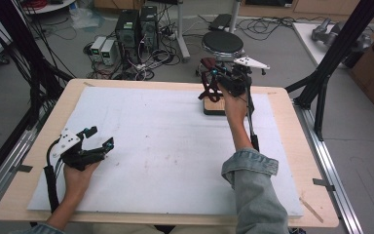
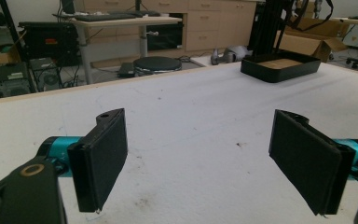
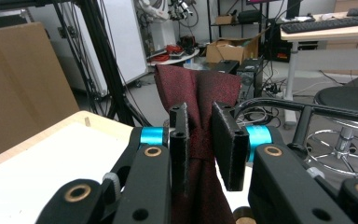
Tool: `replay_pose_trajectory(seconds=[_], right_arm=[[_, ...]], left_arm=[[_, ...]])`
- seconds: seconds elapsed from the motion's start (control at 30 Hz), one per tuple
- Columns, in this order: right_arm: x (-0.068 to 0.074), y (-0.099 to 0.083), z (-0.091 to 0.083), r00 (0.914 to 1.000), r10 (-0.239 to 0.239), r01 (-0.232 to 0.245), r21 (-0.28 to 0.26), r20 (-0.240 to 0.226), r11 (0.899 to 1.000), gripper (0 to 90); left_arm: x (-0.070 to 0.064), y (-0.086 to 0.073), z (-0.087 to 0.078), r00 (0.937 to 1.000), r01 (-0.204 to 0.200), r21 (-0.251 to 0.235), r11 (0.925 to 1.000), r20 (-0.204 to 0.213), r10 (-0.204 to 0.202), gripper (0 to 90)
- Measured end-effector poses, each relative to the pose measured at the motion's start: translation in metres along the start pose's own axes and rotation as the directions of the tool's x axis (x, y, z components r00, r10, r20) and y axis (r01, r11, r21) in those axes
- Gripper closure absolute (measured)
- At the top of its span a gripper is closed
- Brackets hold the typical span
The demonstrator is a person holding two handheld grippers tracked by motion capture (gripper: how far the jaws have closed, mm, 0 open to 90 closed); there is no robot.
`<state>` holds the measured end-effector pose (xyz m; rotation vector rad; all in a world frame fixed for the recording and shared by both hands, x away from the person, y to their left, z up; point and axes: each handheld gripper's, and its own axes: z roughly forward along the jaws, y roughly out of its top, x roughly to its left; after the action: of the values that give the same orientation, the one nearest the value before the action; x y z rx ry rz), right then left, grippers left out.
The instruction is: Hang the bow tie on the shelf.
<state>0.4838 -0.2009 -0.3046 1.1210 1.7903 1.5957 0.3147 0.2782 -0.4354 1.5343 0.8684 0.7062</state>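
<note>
- Counting from the high view: two hand-held grippers, one dark red cloth, one black tray, one white-covered surface (image 1: pixel 165 161).
- Right hand-held gripper (image 1: pixel 217 78) sits at about one o'clock on the surface, near the far edge, with the person's right hand (image 1: pixel 233 105) and one denim sleeve (image 1: pixel 253 185) behind it.
- Its two jaws are clamped on the dark red cloth (image 1: pixel 209 87); in the right gripper view the right hand-held gripper (image 3: pixel 199 144) pinches the cloth (image 3: pixel 198 93) at a gathered waist, with fabric fanning out above the pads and hanging below them.
- The cloth hangs lifted just above the black tray (image 1: pixel 214 106), which has a tan floor and rests on the surface at one o'clock; whether the lower end of the cloth touches the tray I cannot tell.
- Left hand-held gripper (image 1: pixel 100 138) lies low at about eight o'clock, held by the left hand (image 1: pixel 78 175), well apart from the tray.
- In the left gripper view the left hand-held gripper (image 2: pixel 198 158) has its two padded jaws spread wide with bare white surface (image 2: pixel 191 107) between them, grasping nothing.
- That same view shows the single black tray (image 2: pixel 279 67) far off at about one o'clock.
- Beyond the surface: one round black stool (image 1: pixel 222 43) and two computer towers (image 1: pixel 137 27) on the floor.
</note>
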Motion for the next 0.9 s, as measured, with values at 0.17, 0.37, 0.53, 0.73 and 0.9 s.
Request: replay_pose_trajectory(seconds=[0.17,0.37,0.53,0.73,0.9], right_arm=[[0.001,0.002,0.002,1.0,-0.002,0.002,-0.025,-0.007,1.0,76.9],[0.002,0.006,0.005,0.9985,0.005,-0.004,-0.031,0.054,1.0,76.8],[-0.005,0.002,0.009,0.995,0.031,-0.03,-0.006,0.095,1.0,76.7],[-0.008,-0.005,0.015,0.9901,0.018,-0.026,0.051,0.139,0.998,76.5],[-0.009,-0.007,0.018,0.9888,0.018,-0.028,0.065,0.148,0.997,76.2]], left_arm=[[0.0,0.0,0.0,1.0,0.002,0.002,1.0,-0.001,-0.002,19.7],[0.0,0.0,0.0,1.0,0.003,0.0,1.0,0.002,-0.003,19.7],[0.0,0.0,0.0,1.0,0.004,0.0,1.0,0.003,-0.004,19.7],[0.0,0.0,0.0,1.0,0.005,0.0,1.0,0.006,-0.005,19.7],[0.0,0.0,0.0,1.0,0.006,0.001,1.0,0.007,-0.006,19.7]])
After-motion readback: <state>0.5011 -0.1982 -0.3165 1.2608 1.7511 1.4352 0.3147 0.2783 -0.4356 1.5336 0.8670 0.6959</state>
